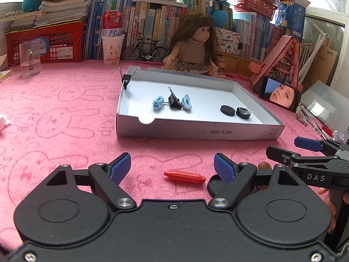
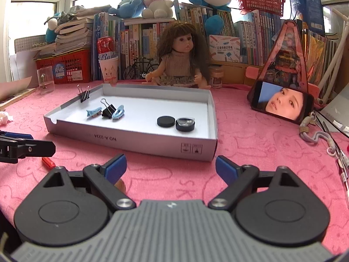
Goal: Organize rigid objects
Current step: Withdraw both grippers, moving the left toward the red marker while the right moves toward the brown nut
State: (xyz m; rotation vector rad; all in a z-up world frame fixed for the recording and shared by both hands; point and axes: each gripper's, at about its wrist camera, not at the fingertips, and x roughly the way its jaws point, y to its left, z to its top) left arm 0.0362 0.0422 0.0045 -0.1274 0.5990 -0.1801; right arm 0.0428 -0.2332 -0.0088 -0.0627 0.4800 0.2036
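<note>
A shallow white box lid (image 1: 196,132) (image 2: 135,140) lies on the pink cloth. Inside it are two blue hair clips (image 1: 158,103) (image 2: 94,111), a black binder clip (image 1: 174,101) (image 2: 108,109), a black disc (image 1: 227,110) (image 2: 166,121) and a small black pot (image 1: 243,112) (image 2: 185,124); another binder clip (image 1: 126,79) (image 2: 84,95) grips the lid's far wall. A red crayon-like stick (image 1: 185,176) (image 2: 48,161) lies in front of the lid, between my open left gripper's (image 1: 172,170) fingers. Beside it sit a dark round lid (image 1: 214,185) and a brown nut-like piece (image 1: 264,166) (image 2: 121,184). My right gripper (image 2: 171,170) is open and empty.
A doll (image 1: 194,48), a paper cup with a can (image 1: 111,48), a clear mug (image 1: 29,59), red baskets and books line the back. A phone (image 2: 283,103) leans against a pink stand on the right, with a lanyard and pens near it. Crumpled paper (image 1: 3,122) lies left.
</note>
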